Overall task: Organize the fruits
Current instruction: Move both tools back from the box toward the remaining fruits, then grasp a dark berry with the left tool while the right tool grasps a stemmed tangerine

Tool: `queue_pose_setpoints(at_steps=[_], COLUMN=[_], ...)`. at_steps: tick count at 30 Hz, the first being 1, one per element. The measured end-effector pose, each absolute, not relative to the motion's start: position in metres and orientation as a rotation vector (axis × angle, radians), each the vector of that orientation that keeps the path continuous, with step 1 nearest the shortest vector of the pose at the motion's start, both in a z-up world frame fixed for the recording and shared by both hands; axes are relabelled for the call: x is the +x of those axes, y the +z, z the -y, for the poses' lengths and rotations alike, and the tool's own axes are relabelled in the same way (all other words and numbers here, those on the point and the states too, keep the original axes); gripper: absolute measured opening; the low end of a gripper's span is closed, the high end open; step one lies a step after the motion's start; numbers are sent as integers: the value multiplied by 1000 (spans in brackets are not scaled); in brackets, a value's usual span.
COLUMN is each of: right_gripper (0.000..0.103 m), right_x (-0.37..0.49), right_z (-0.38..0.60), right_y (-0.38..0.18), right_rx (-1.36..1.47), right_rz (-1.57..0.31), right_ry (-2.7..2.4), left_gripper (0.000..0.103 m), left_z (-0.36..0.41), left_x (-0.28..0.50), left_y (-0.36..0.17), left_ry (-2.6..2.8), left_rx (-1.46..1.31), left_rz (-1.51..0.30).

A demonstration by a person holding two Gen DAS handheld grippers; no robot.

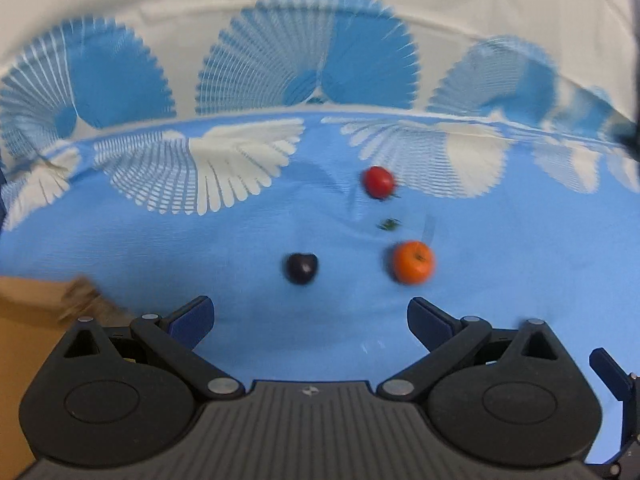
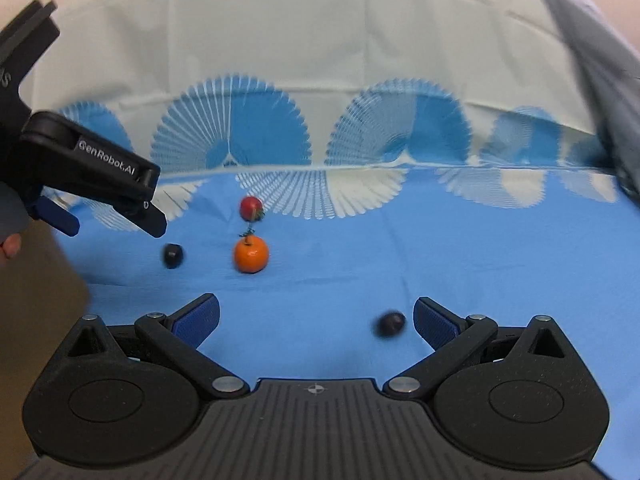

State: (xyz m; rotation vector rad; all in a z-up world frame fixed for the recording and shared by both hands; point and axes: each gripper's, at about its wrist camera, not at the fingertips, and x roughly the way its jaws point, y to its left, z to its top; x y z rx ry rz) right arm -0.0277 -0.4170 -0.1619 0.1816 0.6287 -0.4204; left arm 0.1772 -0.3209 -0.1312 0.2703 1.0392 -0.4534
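Observation:
Fruit lies on a blue cloth. In the left wrist view a dark plum sits just ahead of my open left gripper, with an orange to its right and a red tomato farther back. The right wrist view shows the same plum, orange and tomato, with the left gripper hovering above and left of the plum. A second dark fruit lies close to the right finger of my open right gripper. Neither gripper holds anything.
A brown cardboard box stands at the left edge, also seen as a blurred box. A small green stem piece lies between tomato and orange. A patterned white-and-blue cloth backdrop rises behind. A hand holds the left gripper.

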Motion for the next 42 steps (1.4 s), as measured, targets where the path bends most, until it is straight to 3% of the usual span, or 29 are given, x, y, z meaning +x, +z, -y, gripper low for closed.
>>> queue_pose_setpoints(at_steps=[3, 11, 17, 18, 19, 20, 22, 23, 24, 32, 42], right_gripper=[102, 102, 102, 99, 87, 77, 39, 39, 39, 39, 39], right_x=[8, 68, 95, 96, 94, 91, 86, 83, 80, 27, -104], right_z=[432, 439, 434, 433, 432, 431, 426, 424, 423, 417, 365], right_y=[-190, -225, -234, -234, -233, -232, -230, -229, -229, -188, -79], right_rx=[169, 135, 88, 85, 80, 72, 44, 33, 31, 100, 142], right_rz=[-654, -625, -622, -620, -608, -595, -588, -590, -590, -546, -399], right_ry=[-386, -306, -249, -248, -241, -229, -195, -194, -199, -300, -330], left_gripper=[103, 103, 103, 103, 102, 96, 70, 41, 27, 27, 27], left_z=[339, 345, 333, 334, 335, 335, 338, 339, 340, 330, 253], left_x=[183, 223, 241, 241, 240, 238, 233, 230, 228, 177, 61], left_y=[-147, -199, -207, -207, -206, -205, -199, -195, -192, -164, -55], left_ry=[-467, -392, -343, -344, -351, -365, -389, -419, -445, -503, -610], left_rx=[347, 345, 267, 275, 278, 277, 279, 284, 284, 279, 183], left_rz=[-961, -1058, -1106, -1103, -1098, -1097, -1068, -1051, -1049, -1037, -935])
